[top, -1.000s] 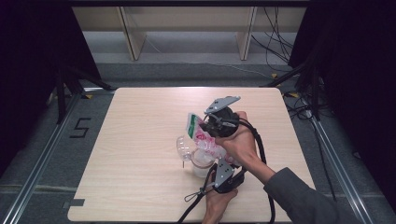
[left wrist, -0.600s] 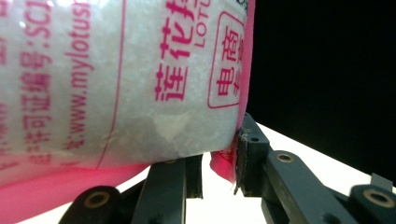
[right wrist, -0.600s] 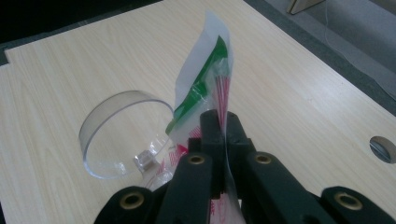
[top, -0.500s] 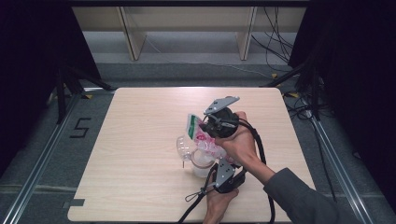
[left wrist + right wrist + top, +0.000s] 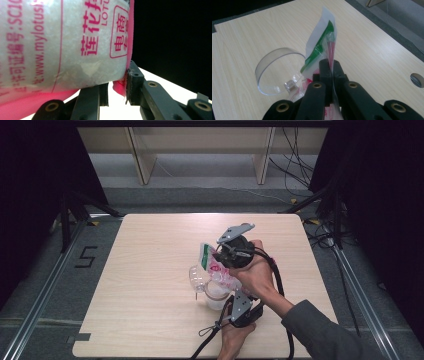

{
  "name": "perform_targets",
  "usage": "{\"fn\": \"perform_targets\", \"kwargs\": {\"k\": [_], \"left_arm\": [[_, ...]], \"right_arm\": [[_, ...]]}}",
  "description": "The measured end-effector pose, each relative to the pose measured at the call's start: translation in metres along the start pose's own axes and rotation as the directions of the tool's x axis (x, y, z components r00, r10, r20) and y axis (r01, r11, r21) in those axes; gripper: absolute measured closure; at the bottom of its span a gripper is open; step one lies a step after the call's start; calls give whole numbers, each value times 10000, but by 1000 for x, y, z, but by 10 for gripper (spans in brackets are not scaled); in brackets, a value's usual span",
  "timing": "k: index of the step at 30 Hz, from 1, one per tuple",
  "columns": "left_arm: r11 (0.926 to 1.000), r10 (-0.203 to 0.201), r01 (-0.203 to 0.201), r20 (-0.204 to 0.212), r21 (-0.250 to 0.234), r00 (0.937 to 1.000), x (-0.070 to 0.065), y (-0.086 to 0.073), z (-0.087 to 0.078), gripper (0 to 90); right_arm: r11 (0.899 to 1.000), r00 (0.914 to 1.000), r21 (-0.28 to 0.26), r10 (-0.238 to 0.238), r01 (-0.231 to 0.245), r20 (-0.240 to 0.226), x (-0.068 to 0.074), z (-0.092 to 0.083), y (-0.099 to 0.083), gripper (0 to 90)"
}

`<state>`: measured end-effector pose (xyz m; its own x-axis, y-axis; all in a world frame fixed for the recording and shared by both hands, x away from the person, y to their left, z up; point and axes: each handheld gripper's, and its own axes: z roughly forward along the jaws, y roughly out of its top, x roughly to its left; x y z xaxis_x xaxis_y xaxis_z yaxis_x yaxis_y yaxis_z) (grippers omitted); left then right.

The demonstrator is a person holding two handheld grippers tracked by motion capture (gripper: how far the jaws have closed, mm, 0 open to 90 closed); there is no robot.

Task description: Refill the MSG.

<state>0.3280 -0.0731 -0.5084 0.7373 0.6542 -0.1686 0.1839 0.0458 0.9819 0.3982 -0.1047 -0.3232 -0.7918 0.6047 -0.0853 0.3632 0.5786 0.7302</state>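
On the pale wooden table (image 5: 150, 270), a clear plastic jar (image 5: 216, 295) with its hinged lid (image 5: 277, 71) open stands under your pink-printed clear plastic bag of white grains (image 5: 62, 42). Your left claw (image 5: 117, 86), seen close, pinches the bag's pink bottom seam. Your right claw (image 5: 331, 67) is clamped flat on its green-striped top, held above the jar.

**Both grippers held close together, right above left**

Your right hand (image 5: 257, 270) reaches in from the lower right, sleeve showing, and holds the right gripper (image 5: 331, 65) tilted down and leftward, its jaws pressed tight together. Your left hand (image 5: 235, 340) comes straight up from the bottom edge, carrying the left gripper (image 5: 117, 83) just beneath the right, jaws part-way closed.
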Motion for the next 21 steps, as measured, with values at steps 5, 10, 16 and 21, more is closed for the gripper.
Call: {"fn": "perform_targets", "kwargs": {"k": [5, 10, 16, 21], "left_arm": [[10000, 9, -9, -28, -14, 10000, 1, 1, 0, 752], [10000, 73, -73, -50, 11, 10000, 1, 1, -1, 753], [10000, 71, -71, -8, -26, 10000, 0, 2, -1, 753], [10000, 65, -65, 12, 3, 10000, 0, 1, 0, 754]], "right_arm": [[9999, 10000, 52, -92, 92, -19, 1, 2, 2, 900], [9992, 9992, -18, -399, 399, -21, 1, 5, 3, 900], [10000, 9999, 74, -10, 11, -104, 2, 2, 2, 900], [10000, 10000, -25, 12, -12, -25, 3, 3, 2, 900]]}}
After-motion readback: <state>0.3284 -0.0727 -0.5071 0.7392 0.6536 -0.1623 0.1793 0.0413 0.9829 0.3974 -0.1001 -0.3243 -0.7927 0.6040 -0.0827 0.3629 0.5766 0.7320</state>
